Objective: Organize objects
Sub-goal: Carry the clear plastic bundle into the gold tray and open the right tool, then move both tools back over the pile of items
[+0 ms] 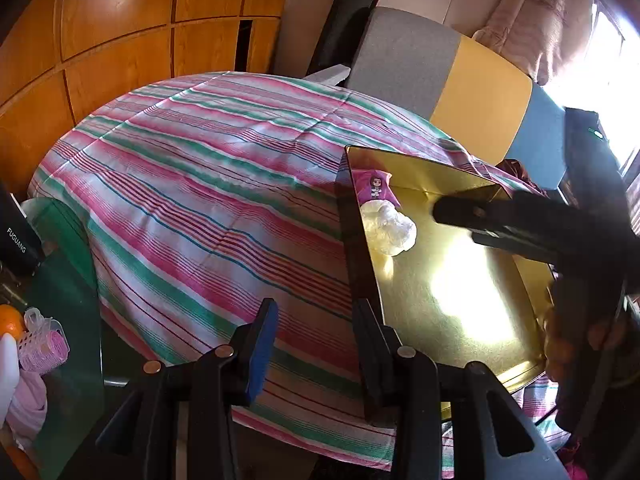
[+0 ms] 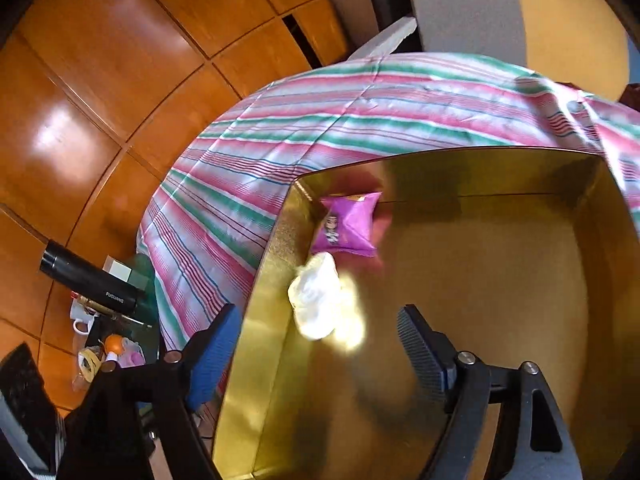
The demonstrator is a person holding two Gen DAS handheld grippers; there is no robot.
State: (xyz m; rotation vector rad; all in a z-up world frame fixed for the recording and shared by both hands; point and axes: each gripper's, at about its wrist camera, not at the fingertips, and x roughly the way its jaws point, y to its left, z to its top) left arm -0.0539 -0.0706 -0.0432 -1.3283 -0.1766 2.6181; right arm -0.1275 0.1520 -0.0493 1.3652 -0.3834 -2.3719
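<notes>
A gold box (image 1: 452,280) (image 2: 500,280) lies open on the striped bedspread (image 1: 208,184) (image 2: 248,184). Inside it, at its far left corner, are a pink snack packet (image 1: 375,186) (image 2: 349,225) and a crumpled white bag (image 1: 387,229) (image 2: 316,296). My left gripper (image 1: 316,344) is open and empty, just left of the box's near corner. My right gripper (image 2: 320,356) is open and empty, straddling the box's left wall; its arm shows over the box in the left wrist view (image 1: 520,224).
A green glass side table (image 1: 64,280) (image 2: 140,288) stands left of the bed with a black flask (image 2: 90,283), an orange (image 1: 10,320) (image 2: 114,343) and pink hair rollers (image 1: 42,344). Wooden wardrobe doors (image 1: 120,20) stand behind. A grey and yellow board (image 1: 440,72) leans behind the bed.
</notes>
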